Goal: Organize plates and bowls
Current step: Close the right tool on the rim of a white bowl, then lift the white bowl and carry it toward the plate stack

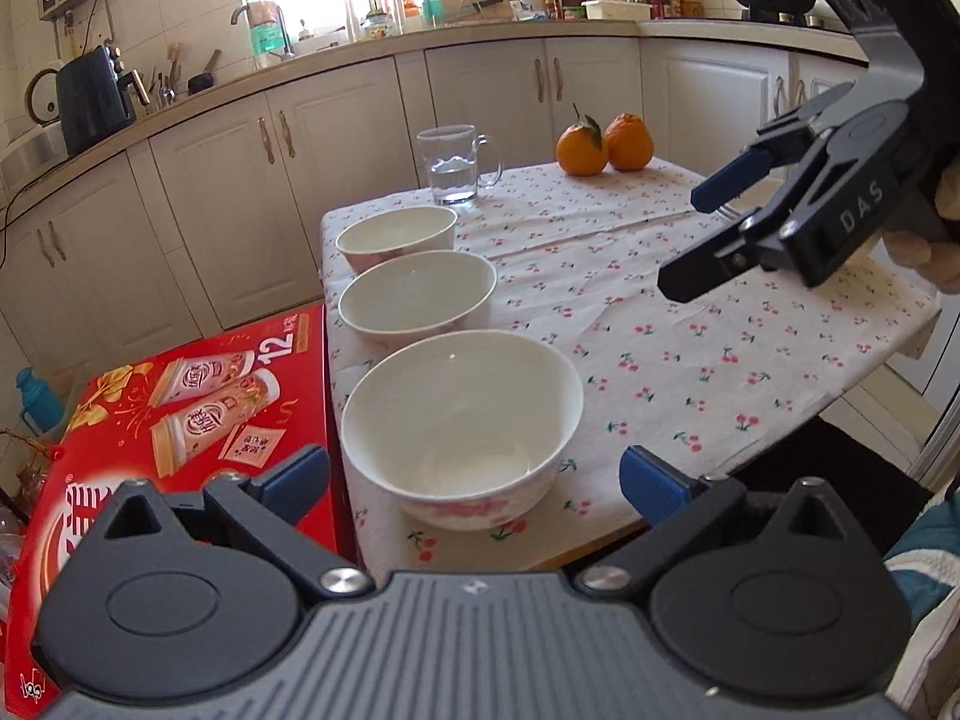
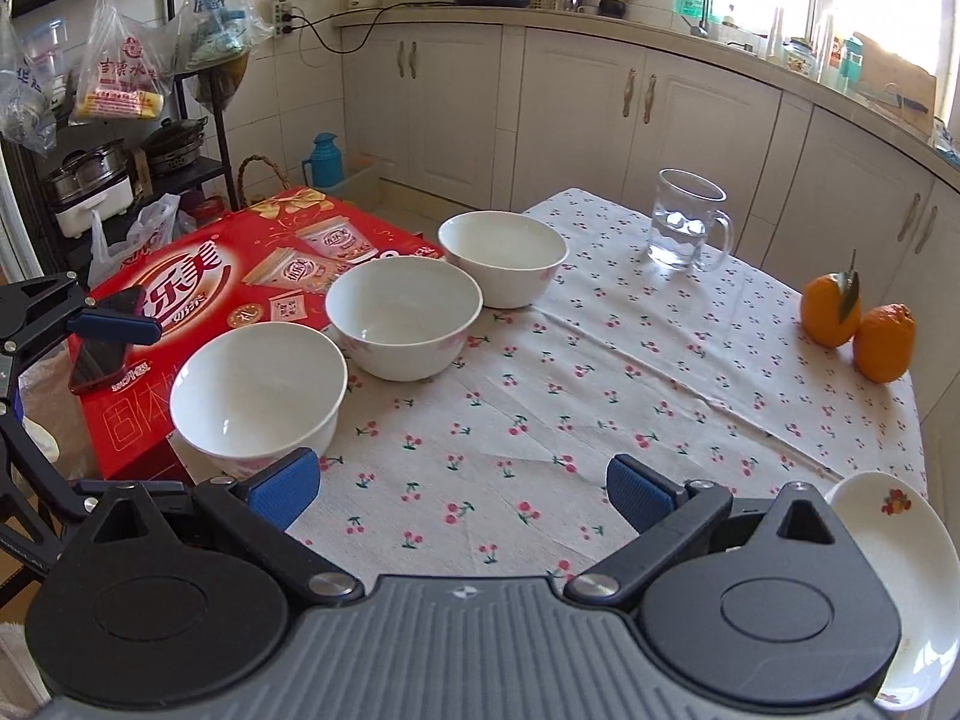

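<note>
Three white bowls stand in a row along the left edge of the cherry-print tablecloth: a near bowl, a middle bowl and a far bowl. My left gripper is open just in front of the near bowl, holding nothing. Above the right side of the table hovers my right gripper, open and empty. A white plate with a fruit print lies at the table's near right corner, partly hidden behind the right gripper.
A glass mug with water and two oranges stand at the far side of the table. A red carton abuts the table's left edge, with a phone on it. Cabinets lie beyond.
</note>
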Tool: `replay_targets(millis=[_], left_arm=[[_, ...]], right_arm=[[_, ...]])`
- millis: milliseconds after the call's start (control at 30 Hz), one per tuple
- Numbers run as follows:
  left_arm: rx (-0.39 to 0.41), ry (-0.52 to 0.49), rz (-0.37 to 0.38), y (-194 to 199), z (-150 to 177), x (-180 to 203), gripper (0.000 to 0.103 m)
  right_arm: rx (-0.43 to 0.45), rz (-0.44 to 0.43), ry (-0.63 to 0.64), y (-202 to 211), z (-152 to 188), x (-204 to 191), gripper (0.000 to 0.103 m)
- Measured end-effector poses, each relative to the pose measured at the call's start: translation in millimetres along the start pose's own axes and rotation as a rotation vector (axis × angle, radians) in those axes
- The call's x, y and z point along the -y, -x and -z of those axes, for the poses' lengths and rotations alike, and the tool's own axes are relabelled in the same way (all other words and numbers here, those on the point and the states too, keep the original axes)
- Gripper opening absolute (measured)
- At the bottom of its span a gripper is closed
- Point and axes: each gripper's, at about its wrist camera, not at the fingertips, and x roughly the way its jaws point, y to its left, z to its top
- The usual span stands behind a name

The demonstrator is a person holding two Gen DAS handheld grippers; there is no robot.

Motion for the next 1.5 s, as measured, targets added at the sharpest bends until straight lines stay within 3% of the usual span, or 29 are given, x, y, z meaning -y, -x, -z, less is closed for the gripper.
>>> replay_targets(millis=[400, 633, 867, 1500], left_arm=[[-0.036, 0.025, 0.063, -28, 8, -17, 0.099], [-0.043, 0.030, 0.088, -32, 8, -19, 0.086], [-0.045, 0.032, 0.098, -32, 7, -20, 0.085], [-0.059, -0.004, 0.114, -28, -7, -10, 0.085]], right_arm=[[-0.045, -0.160, 0.036, -51, -30, -34, 0.099], [-0.110, -0.246, -0.005, -79, -29, -32, 0.076], [-0.131, -0.309, -0.017, -89, -28, -33, 0.065], [-0.108, -0.323, -0.019, -75, -24, -27, 0.065]])
